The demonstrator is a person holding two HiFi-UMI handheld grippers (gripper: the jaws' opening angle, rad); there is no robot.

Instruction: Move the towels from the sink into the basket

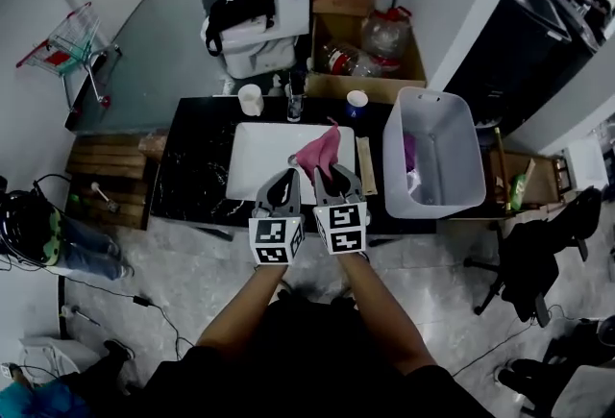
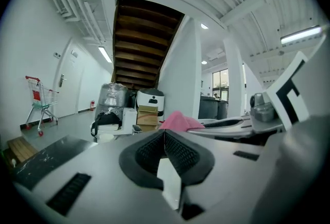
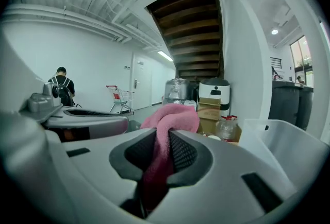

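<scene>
Above sink [image 1: 258, 164], right gripper [image 3: 163, 144] pinching pink towel [image 1: 320, 153], left gripper [image 2: 165, 138] closed, basket [image 1: 444, 149] contents unclear

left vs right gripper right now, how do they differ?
The left gripper has its jaws together on nothing; the right gripper is shut on the pink towel. The left gripper's pads show bare; cloth bulges above the right gripper's pads. The left gripper sits farther from the basket, the right gripper nearer it. Shared: same build, side by side at the near edge of the sink.
</scene>
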